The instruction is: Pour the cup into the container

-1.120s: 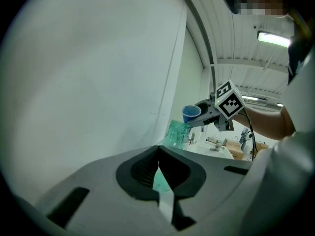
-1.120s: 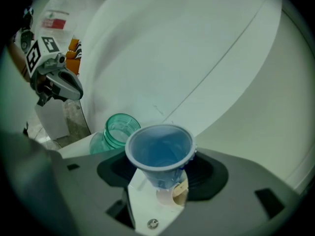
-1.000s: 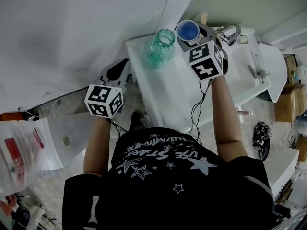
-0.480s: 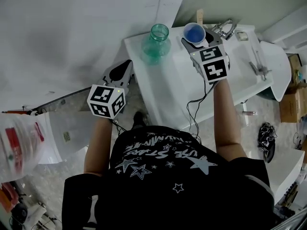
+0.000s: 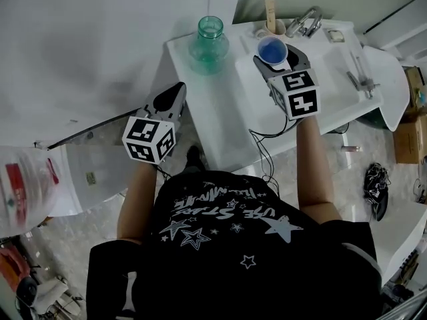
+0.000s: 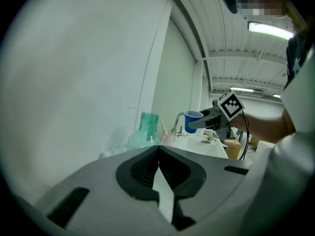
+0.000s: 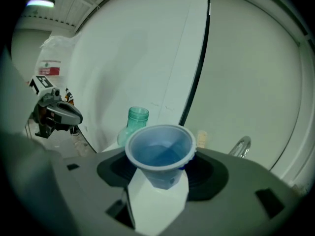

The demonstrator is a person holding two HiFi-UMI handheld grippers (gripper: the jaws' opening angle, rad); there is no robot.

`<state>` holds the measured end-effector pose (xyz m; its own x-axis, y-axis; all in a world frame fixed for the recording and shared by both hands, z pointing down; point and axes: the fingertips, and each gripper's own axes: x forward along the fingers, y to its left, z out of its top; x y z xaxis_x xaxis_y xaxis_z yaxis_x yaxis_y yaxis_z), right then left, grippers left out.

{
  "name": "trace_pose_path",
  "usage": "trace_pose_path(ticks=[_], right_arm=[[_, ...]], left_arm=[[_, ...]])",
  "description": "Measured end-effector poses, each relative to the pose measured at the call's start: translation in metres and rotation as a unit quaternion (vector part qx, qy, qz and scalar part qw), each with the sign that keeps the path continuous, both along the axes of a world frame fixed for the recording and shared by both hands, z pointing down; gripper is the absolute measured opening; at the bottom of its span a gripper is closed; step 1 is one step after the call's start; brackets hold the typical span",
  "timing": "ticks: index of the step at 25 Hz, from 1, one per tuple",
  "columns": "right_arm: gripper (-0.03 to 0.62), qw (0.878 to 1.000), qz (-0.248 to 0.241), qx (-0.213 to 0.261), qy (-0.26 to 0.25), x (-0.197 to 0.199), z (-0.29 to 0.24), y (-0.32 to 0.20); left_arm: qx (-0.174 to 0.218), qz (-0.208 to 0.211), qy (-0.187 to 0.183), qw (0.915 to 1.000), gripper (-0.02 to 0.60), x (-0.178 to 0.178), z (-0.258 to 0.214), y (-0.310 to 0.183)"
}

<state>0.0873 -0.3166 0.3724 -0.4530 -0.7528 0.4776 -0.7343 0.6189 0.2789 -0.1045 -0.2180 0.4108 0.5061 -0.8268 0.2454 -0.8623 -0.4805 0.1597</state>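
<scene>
Holding some liquid, the blue cup (image 5: 271, 48) sits upright, clamped in the right gripper (image 5: 276, 60) above the white counter (image 5: 220, 105), right of the green glass jar (image 5: 208, 42); the left gripper (image 5: 171, 99) hangs closed and empty.

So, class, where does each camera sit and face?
Head view: on the head, facing down at the counter; shows forearms, left gripper, right gripper.
Left gripper view: on that gripper, along its shut jaws toward the green jar.
Right gripper view: on that gripper, over its held blue cup.
All three share the green jar.
</scene>
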Motion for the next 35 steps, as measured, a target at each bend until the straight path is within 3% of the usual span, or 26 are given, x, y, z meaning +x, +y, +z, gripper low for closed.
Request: trace_pose_path(ticks=[6, 23, 35], right_arm=[[0.288, 0.999, -0.018, -0.03, -0.039, 0.004, 0.02, 0.038], [0.288, 0.993, -0.074, -0.066, -0.056, 0.006, 0.076, 0.125], [0.291, 0.993, -0.07, -0.074, -0.066, 0.003, 0.13, 0.141]], left_arm=[[-0.006, -0.002, -0.003, 1.0, 0.012, 0.017, 0.006, 0.028], [-0.027, -0.049, 0.005, 0.9984, 0.012, 0.035, 0.025, 0.106], [-0.053, -0.055, 0.007, 0.997, 0.012, 0.037, 0.047, 0.131]])
